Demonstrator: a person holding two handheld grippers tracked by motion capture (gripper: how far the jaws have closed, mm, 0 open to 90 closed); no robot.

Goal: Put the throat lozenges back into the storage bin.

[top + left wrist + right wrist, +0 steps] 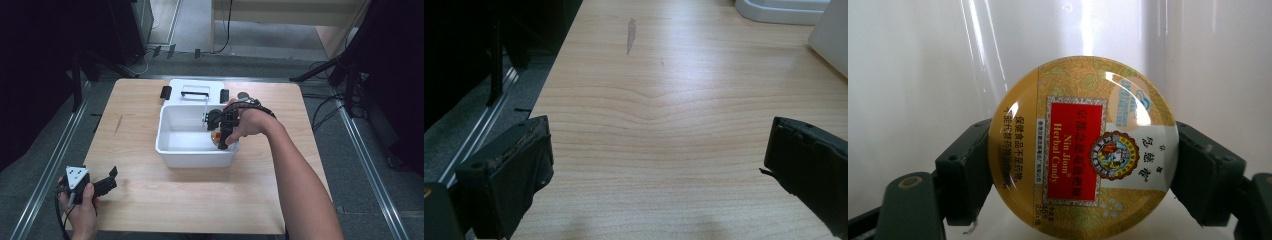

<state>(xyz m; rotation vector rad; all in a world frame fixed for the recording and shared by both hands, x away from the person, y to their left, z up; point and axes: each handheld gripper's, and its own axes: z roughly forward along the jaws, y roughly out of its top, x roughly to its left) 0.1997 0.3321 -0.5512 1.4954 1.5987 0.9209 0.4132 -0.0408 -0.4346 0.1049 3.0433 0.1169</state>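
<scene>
While reading from the near-left corner of the surface (pixel 175 200), find the left hand-held gripper (pixel 112 179) parked low, pointing toward the far right, with the jaws spread wide and only bare wood between them in the left gripper view (pixel 659 165). Count it well apart from the work, so out of the coming move by the look of it. Moving right, meet the white tub (pixel 195 161) at the middle of the surface, with its lid (pixel 175 89) lying flat just behind, against the far edge. Further right, over the tub's right wall, see the right hand (pixel 250 122) reaching down inside with the right hand-held gripper (pixel 219 134), plainly the nearer one. Note that hand-held gripper (pixel 1083 167) pinching the round candy tin (pixel 1083 150) across its width, one pad on each side of the rim, printed face turned back toward the gripper's own camera. Place the tin (pixel 215 139) low in the tub's near-right corner, directly ahead of the jaws, close to white walls on two sides. No long axis to speak of, being round. Judging from that: straight up as the only free way out, and sideways travel likely to knock plastic.
</scene>
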